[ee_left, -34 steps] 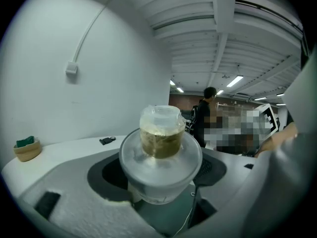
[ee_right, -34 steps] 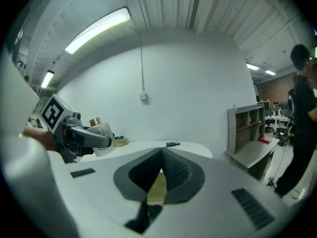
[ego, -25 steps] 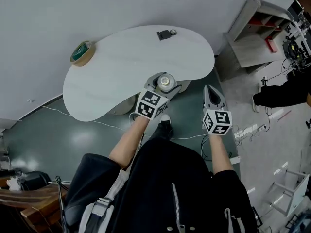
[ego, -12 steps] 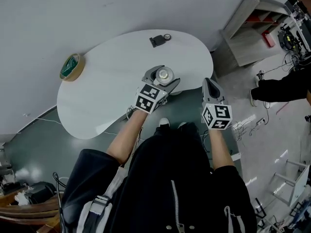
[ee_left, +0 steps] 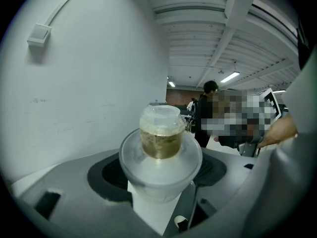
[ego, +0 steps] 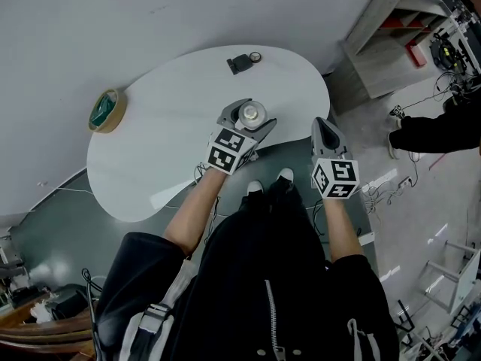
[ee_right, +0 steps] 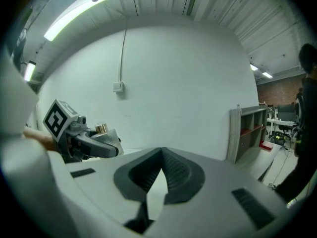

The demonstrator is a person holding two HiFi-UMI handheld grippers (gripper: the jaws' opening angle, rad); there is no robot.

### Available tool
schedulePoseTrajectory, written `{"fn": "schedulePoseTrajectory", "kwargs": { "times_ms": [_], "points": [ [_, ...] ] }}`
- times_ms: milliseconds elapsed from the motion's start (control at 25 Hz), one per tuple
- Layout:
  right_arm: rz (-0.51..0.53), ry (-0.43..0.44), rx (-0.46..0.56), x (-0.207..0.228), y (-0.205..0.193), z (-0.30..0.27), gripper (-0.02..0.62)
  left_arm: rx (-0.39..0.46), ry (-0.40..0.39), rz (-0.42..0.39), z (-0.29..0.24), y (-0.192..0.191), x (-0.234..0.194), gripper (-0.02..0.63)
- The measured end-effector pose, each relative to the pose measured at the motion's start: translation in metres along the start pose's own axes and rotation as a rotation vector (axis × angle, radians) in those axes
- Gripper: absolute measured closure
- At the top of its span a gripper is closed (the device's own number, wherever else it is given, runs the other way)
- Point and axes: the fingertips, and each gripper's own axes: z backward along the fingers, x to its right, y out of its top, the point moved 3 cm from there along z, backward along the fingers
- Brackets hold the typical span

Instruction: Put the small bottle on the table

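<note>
The small bottle (ego: 252, 111), with a clear cap and brownish contents, stands upright between the jaws of my left gripper (ego: 250, 119), which is shut on it. In the head view it hangs over the near edge of the white rounded table (ego: 165, 134). The left gripper view shows the bottle (ee_left: 159, 133) close up, clamped at its wide white body. My right gripper (ego: 323, 130) is shut with nothing in it, just off the table's right end. In the right gripper view its jaws (ee_right: 161, 165) meet, and the left gripper (ee_right: 86, 140) shows at the left with the bottle's top (ee_right: 101, 128).
A roll of tape (ego: 104, 110) lies at the table's left end, and a small dark object (ego: 240, 63) at its far edge. A grey shelf unit (ego: 383, 43) stands to the right. A person (ego: 436, 130) and floor cables (ego: 376, 194) are further right.
Both grippers have moved forward toward the wall. The left one, still holding the bottle, has gone from the table's near edge to over its top. The right jaws stayed shut.
</note>
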Motion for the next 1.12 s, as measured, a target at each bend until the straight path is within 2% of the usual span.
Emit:
{"fn": "schedulePoseTrajectory", "kwargs": {
  "times_ms": [280,680,920,1120],
  "points": [
    [-0.016,0.006,-0.055,0.012,-0.019,-0.007,0.592,-0.059,-0.021,0.021,-0.024,-0.021,0.004,0.261],
    [-0.075,0.001,-0.141,0.035,-0.072,-0.012,0.592,-0.149,-0.042,0.044,-0.064,-0.079,0.017,0.262],
    [-0.108,-0.012,-0.173,0.055,-0.101,-0.019,0.592,-0.150,-0.025,-0.004,-0.109,-0.100,0.010,0.262],
    [-0.130,-0.016,-0.197,0.069,-0.111,-0.023,0.592,-0.158,-0.021,-0.036,-0.153,-0.113,0.008,0.262]
  ]
}}
